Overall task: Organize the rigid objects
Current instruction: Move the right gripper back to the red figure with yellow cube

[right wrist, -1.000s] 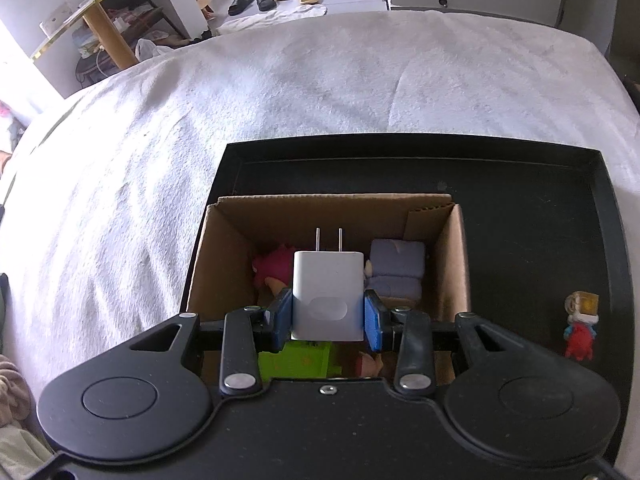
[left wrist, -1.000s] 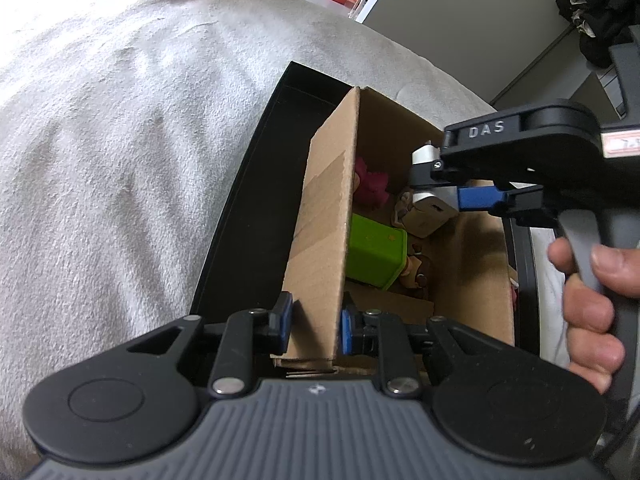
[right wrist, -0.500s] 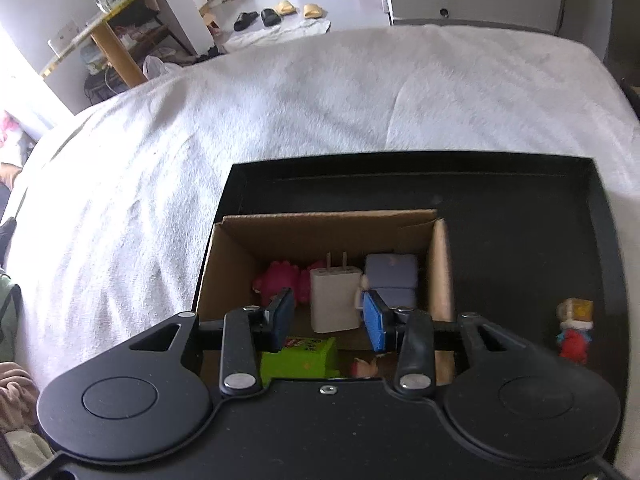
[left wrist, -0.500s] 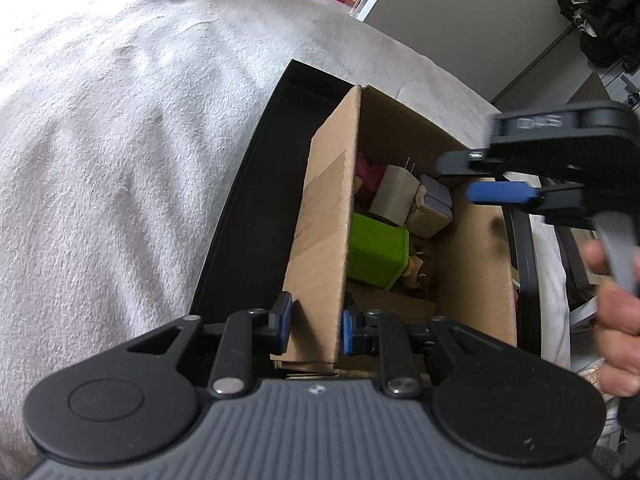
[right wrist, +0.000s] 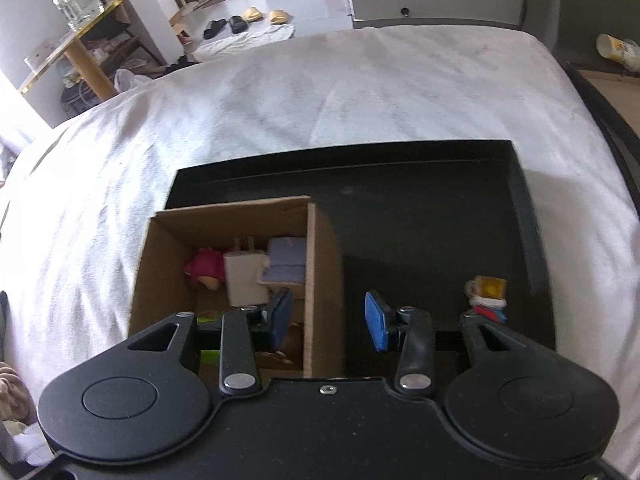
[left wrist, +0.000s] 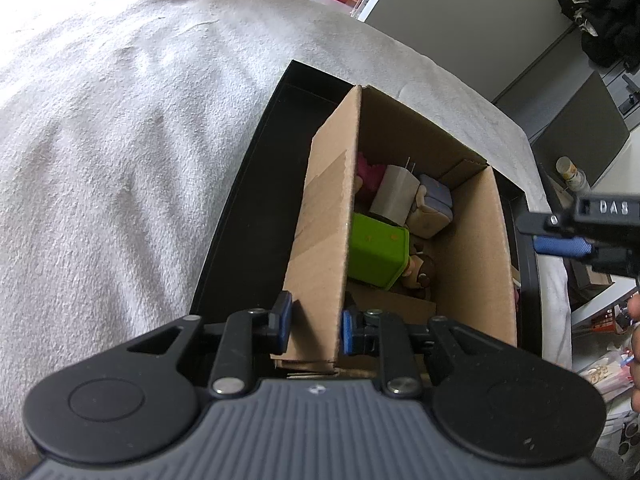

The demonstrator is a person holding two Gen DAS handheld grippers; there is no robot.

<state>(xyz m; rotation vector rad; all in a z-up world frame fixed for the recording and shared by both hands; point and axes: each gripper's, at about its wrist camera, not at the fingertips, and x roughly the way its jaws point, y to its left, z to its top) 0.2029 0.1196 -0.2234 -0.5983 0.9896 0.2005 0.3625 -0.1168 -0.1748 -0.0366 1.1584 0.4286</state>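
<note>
A cardboard box stands in a black tray on a white bed. Inside lie a white charger plug, a green block, a pink toy and a lilac block. My left gripper is shut on the box's left wall. My right gripper is open and empty above the box's right wall; it shows at the right edge of the left wrist view. A small figure with a yellow head lies in the tray right of the box.
The tray's raised rim surrounds the box. White bedding lies all around. A side table with glassware and slippers are on the floor beyond the bed.
My right gripper let go of the white charger plug, which now lies in the box. It opened wide, pulled back and shifted right. My left gripper kept its hold on the box wall.
</note>
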